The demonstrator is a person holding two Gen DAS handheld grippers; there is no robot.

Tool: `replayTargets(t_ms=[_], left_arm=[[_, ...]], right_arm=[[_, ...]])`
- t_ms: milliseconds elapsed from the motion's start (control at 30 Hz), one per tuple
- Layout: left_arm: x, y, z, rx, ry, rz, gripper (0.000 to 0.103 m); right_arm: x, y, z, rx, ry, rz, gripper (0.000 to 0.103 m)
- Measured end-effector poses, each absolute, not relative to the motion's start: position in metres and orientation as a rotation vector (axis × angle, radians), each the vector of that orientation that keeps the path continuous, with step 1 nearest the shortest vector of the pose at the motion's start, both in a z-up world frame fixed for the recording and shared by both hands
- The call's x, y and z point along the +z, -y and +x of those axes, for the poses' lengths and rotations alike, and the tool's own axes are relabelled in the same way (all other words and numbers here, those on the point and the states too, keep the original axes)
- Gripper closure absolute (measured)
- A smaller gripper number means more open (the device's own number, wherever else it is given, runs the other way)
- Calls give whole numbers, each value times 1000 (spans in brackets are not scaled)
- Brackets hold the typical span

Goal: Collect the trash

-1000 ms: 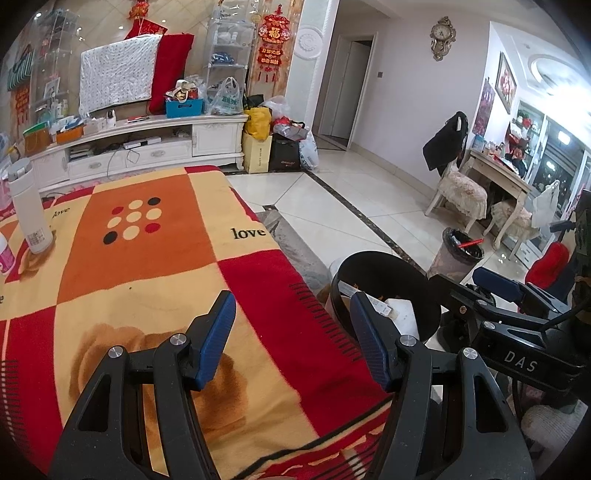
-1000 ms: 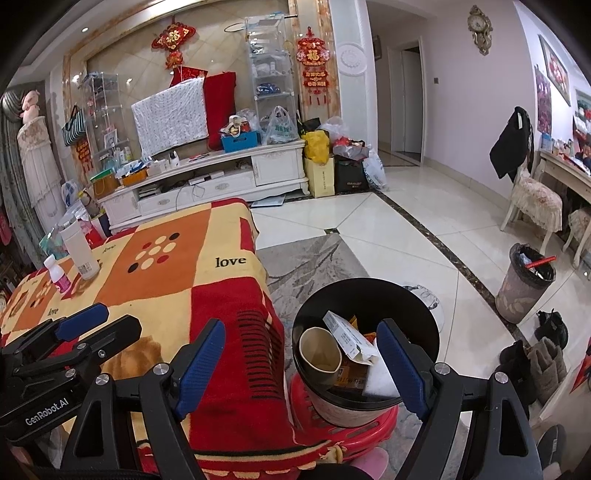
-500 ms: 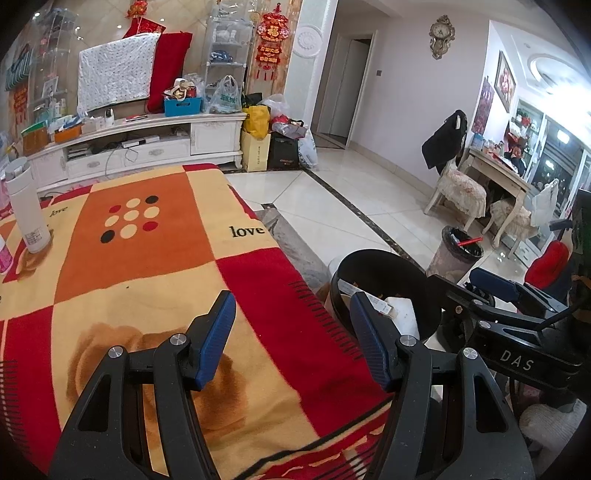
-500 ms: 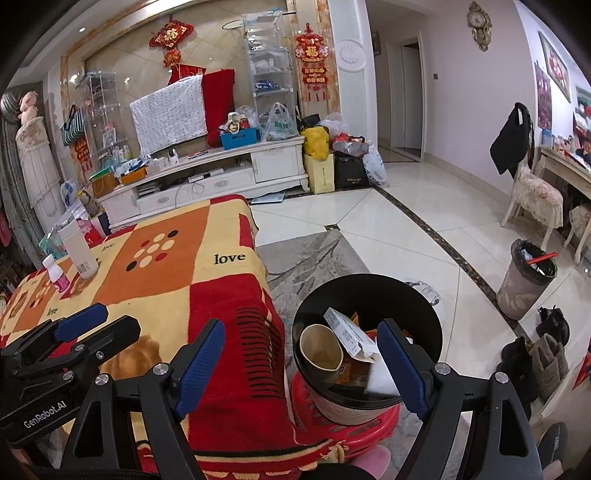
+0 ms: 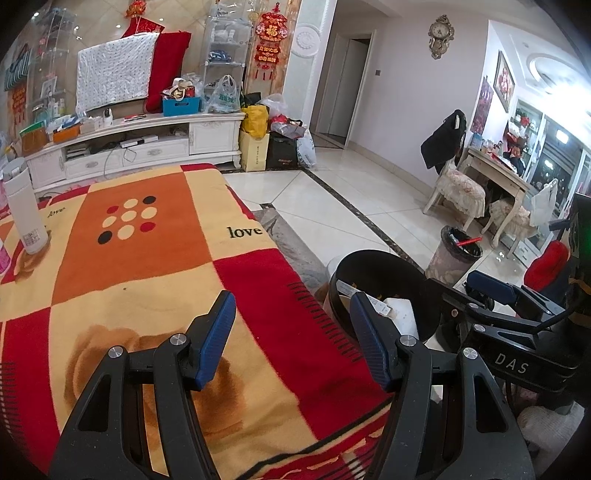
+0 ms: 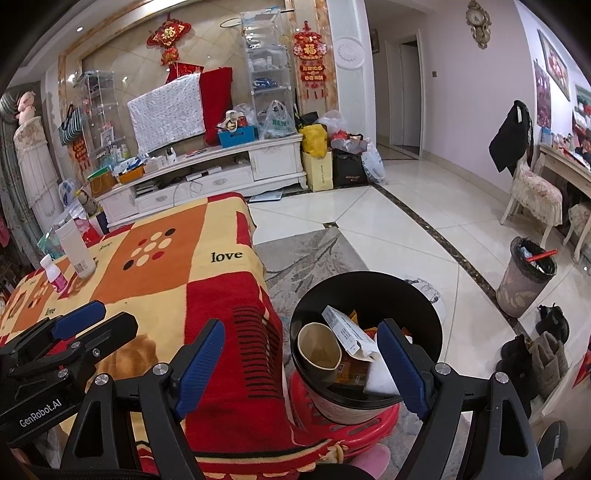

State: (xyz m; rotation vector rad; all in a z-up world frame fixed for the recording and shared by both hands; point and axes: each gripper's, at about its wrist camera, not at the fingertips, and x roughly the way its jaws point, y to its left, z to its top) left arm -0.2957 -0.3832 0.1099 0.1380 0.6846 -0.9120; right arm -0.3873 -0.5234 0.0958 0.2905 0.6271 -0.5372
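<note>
Both grippers – left [image 5: 291,328] and right [image 6: 301,354] – are wide apart, empty; the bin [image 6: 421,295] holds cup [image 6: 319,347] and box [image 6: 343,332].

A checked blanket [image 5: 140,266] printed "love" covers the desk. Near the desk's far left edge stands a white bottle [image 5: 24,206], upright, with a small pink bottle [image 6: 55,275] just beside it. Beyond the far edge a white cabinet [image 6: 207,177] carries a blue box [image 6: 236,134] and clutter. A wall clock [image 5: 441,35] hangs above a chair [image 5: 456,184] draped with a black jacket.
</note>
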Motion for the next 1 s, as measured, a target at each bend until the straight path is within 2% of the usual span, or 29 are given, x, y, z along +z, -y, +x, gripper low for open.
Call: replayTargets(t_ms=[1000], left_arm=[[104, 393, -294, -930, -696, 150, 40]], right_arm=[[94, 534, -391, -545, -639, 301, 20]])
